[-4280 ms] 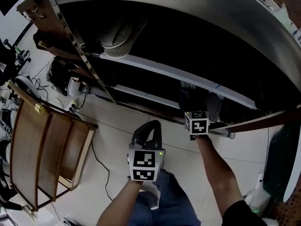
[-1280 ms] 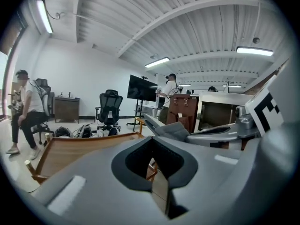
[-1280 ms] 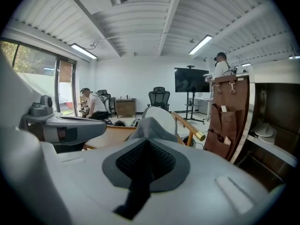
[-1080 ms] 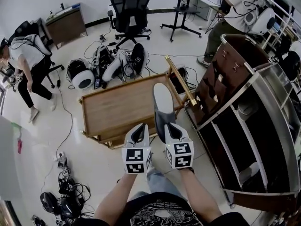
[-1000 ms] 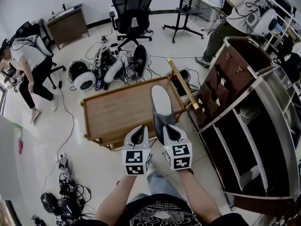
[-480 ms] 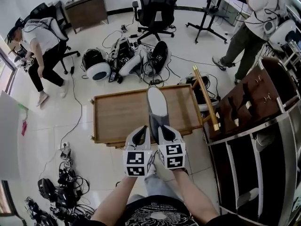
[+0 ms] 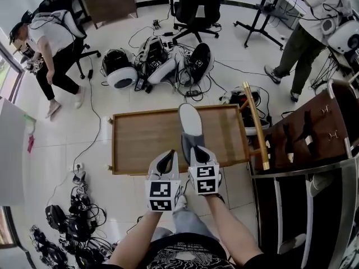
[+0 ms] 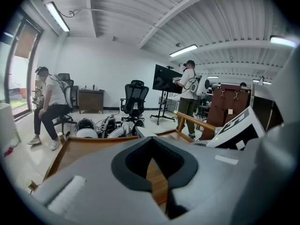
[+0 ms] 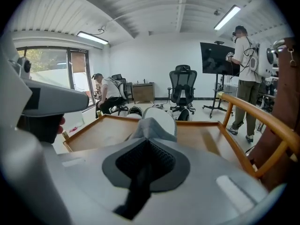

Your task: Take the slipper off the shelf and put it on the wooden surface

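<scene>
right gripper (image 7: 194, 148) gripping slipper (image 7: 189, 119), over wooden surface (image 7: 140, 143)

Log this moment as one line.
right gripper: shut on slipper | slipper: over wooden surface, contact unclear | left gripper: shut, empty | step: set-down not yet done

Bright ceiling lights (image 8: 58, 17); fisheye edges warped; near jaws blurred.

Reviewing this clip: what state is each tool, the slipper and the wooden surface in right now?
Slipper: held over the wooden surface, toe pointing away; contact unclear.
Right tool: shut on the slipper's grey upper.
Left tool: shut, empty.
Wooden surface: level, below the held slipper.
</scene>
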Action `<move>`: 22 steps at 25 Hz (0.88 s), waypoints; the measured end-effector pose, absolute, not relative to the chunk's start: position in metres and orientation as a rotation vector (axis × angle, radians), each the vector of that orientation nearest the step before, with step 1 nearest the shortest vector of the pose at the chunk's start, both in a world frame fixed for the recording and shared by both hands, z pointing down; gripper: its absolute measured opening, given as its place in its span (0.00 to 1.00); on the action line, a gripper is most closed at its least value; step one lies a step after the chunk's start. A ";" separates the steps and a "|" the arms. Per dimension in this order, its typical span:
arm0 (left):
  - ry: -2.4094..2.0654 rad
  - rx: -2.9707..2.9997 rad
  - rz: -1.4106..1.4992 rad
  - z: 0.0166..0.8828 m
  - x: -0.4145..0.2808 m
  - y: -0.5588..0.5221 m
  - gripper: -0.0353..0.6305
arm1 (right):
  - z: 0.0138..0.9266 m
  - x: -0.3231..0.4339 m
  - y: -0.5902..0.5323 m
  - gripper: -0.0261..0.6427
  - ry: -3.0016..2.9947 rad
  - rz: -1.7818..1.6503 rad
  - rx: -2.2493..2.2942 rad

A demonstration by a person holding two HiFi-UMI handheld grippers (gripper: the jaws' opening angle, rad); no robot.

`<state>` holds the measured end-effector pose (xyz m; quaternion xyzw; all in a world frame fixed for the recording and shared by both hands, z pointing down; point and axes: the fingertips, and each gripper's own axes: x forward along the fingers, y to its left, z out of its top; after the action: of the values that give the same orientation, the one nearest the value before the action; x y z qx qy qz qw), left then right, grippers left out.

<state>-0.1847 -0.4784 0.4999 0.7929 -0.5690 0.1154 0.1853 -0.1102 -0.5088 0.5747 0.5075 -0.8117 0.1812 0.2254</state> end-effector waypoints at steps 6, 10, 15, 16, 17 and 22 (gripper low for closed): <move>-1.615 2.210 0.352 0.506 -0.188 -0.486 0.06 | 0.595 -0.113 -0.522 0.08 -2.247 0.554 1.365; -1.623 2.209 0.355 0.507 -0.192 -0.489 0.06 | 0.602 -0.118 -0.524 0.09 -2.269 0.614 1.358; -1.634 2.204 0.352 0.504 -0.197 -0.490 0.06 | 0.594 -0.123 -0.527 0.11 -2.288 0.611 1.353; -1.633 2.204 0.351 0.504 -0.196 -0.490 0.06 | 0.592 -0.122 -0.527 0.11 -2.291 0.607 1.356; -1.631 2.204 0.349 0.504 -0.195 -0.490 0.06 | 0.590 -0.122 -0.527 0.11 -2.294 0.603 1.359; -1.621 2.211 0.334 0.502 -0.191 -0.489 0.06 | 0.574 -0.122 -0.524 0.11 -2.322 0.580 1.376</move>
<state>-0.1906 -0.4887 0.5016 0.7862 -0.5763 0.1187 0.1889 -0.1218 -0.5244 0.5742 0.4893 -0.8260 0.2062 0.1892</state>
